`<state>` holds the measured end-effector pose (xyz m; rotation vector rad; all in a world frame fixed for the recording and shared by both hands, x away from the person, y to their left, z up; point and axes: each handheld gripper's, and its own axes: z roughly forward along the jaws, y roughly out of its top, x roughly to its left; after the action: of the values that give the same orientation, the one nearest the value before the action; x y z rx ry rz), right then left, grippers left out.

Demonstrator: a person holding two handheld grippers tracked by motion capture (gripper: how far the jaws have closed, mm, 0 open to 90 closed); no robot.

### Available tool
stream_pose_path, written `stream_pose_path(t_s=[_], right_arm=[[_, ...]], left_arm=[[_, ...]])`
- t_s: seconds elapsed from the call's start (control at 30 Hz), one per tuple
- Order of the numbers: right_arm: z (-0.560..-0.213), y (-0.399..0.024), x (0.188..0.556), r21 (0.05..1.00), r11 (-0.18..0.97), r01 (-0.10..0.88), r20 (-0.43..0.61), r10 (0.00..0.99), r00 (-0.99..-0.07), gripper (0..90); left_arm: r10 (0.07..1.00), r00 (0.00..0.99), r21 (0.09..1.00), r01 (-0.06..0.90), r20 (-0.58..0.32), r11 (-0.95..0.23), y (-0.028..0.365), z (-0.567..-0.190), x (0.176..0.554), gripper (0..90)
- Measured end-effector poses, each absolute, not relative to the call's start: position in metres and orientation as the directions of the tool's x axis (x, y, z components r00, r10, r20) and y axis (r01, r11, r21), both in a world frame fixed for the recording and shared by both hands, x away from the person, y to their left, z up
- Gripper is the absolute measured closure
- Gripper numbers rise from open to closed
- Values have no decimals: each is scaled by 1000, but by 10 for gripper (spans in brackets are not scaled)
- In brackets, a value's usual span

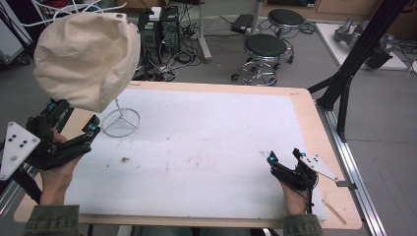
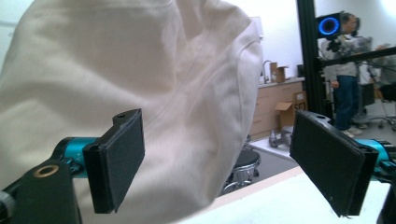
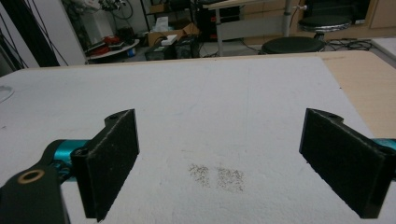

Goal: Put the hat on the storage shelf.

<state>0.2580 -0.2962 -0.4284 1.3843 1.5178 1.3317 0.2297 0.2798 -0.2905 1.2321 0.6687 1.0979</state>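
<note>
— What are your grippers doing?

— I am holding my left gripper (image 1: 74, 125) at the table's near left corner with its jaws spread wide and nothing between them. It is pointing up at the cream hat (image 1: 88, 59), which is sitting on top of a wire stand (image 1: 120, 122) just beyond the jaw tips. In the left gripper view the hat (image 2: 140, 84) is looming close behind both pads, though I cannot tell whether either pad is touching the cloth.

— And the right one?

— I am resting my right gripper (image 1: 285, 157) low over the white mat (image 1: 206, 142) near the right edge of the wooden table (image 1: 314, 132), jaws likewise standing apart and empty. A patch of dark specks (image 3: 217, 176) is lying on the mat between them.
</note>
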Motion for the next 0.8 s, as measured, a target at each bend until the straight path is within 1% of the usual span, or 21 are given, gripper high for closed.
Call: stream_pose_path(t_s=[0.33,0.5,0.57,0.8], right_arm=[[-427,-296,255,961,-85,264,140,970,-197,111],[-427,-296,255,961,-85,265,140,971,-194,111],[-427,-296,255,959,-89,267,144,970,-194,111],[-428,-293,255,961,-72,267,127,972,-197,111]], left_arm=[[942,318,962,-272,103,-13,289,-312,217,177],[953,291,968,-253,88,-12,298,-329,210,177],[958,281,973,-233,65,2,302,-336,208,176],[970,239,986,-165,38,2,310,-366,210,168]])
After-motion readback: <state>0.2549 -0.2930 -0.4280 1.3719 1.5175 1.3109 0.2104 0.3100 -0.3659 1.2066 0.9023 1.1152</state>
